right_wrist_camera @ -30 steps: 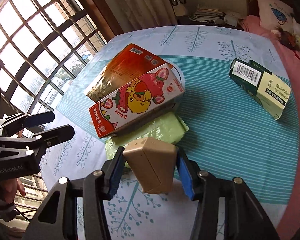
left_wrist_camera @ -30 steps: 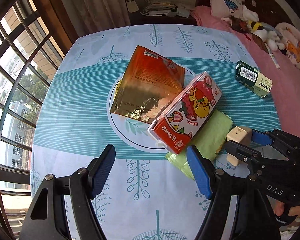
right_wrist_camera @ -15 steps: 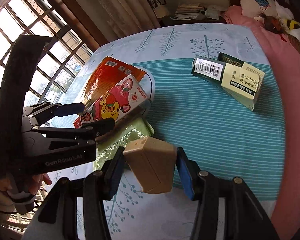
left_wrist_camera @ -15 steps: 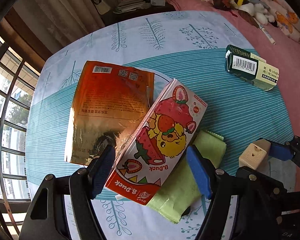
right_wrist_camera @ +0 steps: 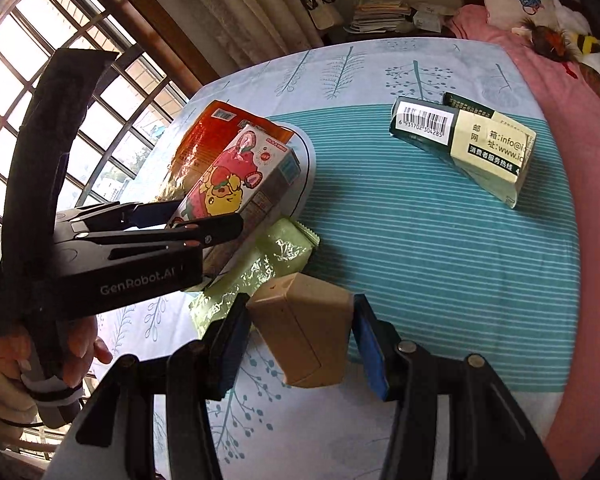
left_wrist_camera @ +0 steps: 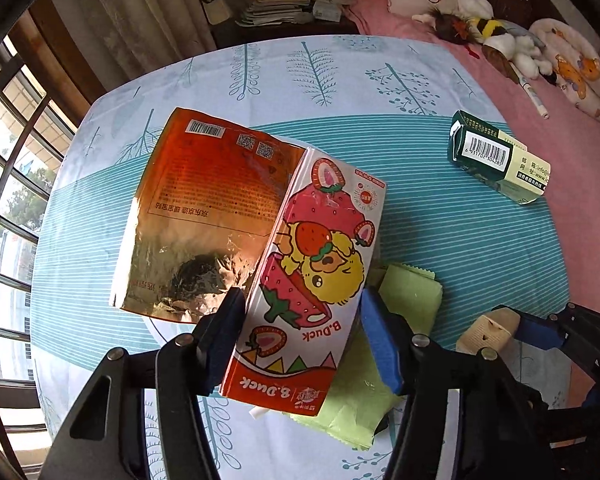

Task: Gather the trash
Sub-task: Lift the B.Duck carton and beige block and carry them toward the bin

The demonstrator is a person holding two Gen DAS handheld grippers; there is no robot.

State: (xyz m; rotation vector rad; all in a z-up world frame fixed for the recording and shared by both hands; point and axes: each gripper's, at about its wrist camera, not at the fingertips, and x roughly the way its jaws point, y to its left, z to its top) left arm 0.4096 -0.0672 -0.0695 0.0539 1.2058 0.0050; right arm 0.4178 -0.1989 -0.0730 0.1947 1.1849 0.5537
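Left gripper (left_wrist_camera: 302,344): open astride strawberry carton (left_wrist_camera: 316,276); off-centre closing risks slip. Right gripper (right_wrist_camera: 296,344): grasping tan box (right_wrist_camera: 304,340).

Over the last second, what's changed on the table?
The left claw moved forward and closed in around the B.Duck carton, fingers straddling it. The right claw stays shut on the tan box. Orange foil bag, green wrapper and green carton unmoved.

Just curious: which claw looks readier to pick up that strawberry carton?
Left. The left claw already straddles the carton, fingers on both sides. The right claw is occupied with a tan box.
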